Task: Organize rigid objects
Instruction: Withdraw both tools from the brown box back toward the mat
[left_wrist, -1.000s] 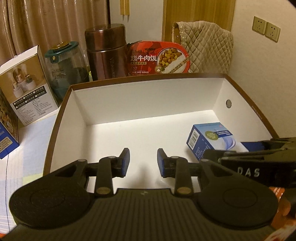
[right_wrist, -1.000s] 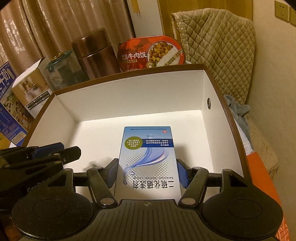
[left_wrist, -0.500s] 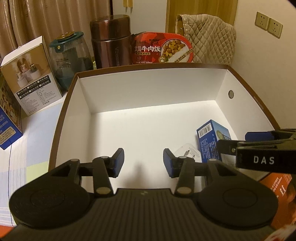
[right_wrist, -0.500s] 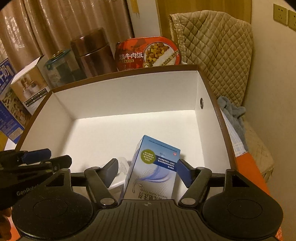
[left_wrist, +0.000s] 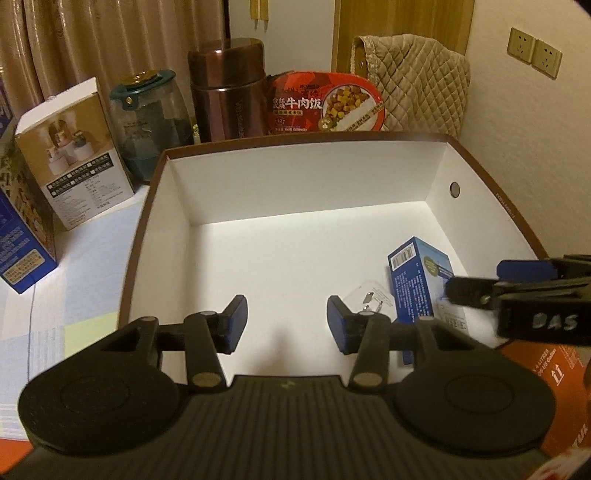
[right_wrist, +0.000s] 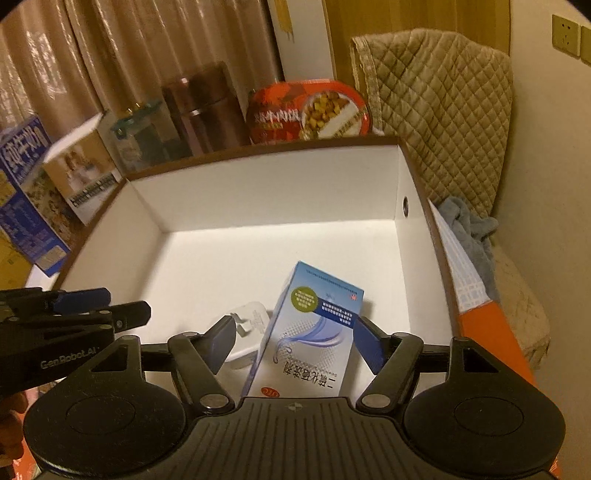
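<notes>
A blue and white medicine box (right_wrist: 310, 332) lies inside the brown-rimmed white carton (right_wrist: 266, 192), near its front right corner. It also shows in the left wrist view (left_wrist: 421, 280). A white plug adapter (right_wrist: 249, 319) lies beside it on the left, also seen in the left wrist view (left_wrist: 369, 295). My right gripper (right_wrist: 293, 338) is open, its fingers apart on either side of the box and above it. My left gripper (left_wrist: 286, 317) is open and empty over the carton's front edge (left_wrist: 133, 251).
Behind the carton stand a brown flask (left_wrist: 229, 88), a glass jar with green lid (left_wrist: 151, 118), a red beef-rice meal box (left_wrist: 325, 103) and a quilted bag (left_wrist: 417, 85). Two cardboard boxes (left_wrist: 70, 155) stand at left. A grey cloth (right_wrist: 469, 229) lies at right.
My right gripper let go of the medicine box, which now lies in the carton. Both grippers have drawn back and up. The left gripper has opened wider.
</notes>
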